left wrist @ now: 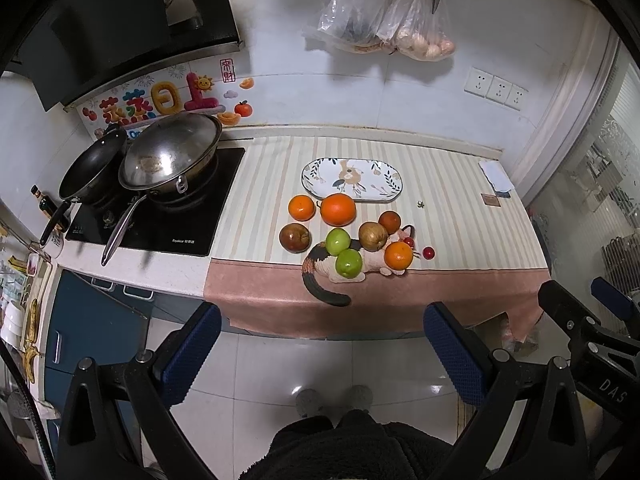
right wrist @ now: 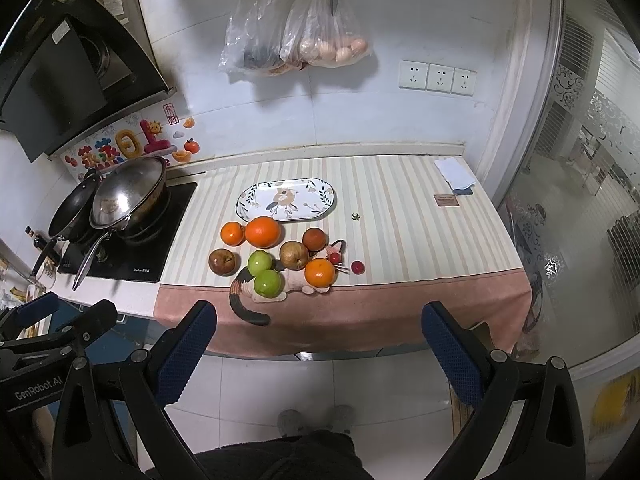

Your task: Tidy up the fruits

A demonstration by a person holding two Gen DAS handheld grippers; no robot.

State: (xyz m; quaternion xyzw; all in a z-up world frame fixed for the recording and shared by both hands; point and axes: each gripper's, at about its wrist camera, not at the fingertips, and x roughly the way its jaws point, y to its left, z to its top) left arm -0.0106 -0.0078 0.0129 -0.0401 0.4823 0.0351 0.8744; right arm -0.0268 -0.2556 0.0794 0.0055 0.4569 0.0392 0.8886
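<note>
Both grippers hang low over the floor, well short of the counter. The left gripper (left wrist: 322, 354) has its blue-padded jaws spread wide with nothing between them, and the right gripper (right wrist: 320, 354) is likewise wide apart and empty.

The fruits sit above them at mid-frame, on the striped cloth (right wrist: 400, 208): a large orange (right wrist: 262, 232) touching a smaller orange (right wrist: 232, 233) just below the oval patterned plate (right wrist: 320, 200), then a brown pear (right wrist: 221, 261), two green apples (right wrist: 260, 262), a third orange (right wrist: 319, 273) and a small red cherry tomato (right wrist: 357, 267). Several rest on a cat-shaped mat (right wrist: 248, 310).

At the left of the frame a lidded wok (right wrist: 128, 196) stands on the stove.
</note>
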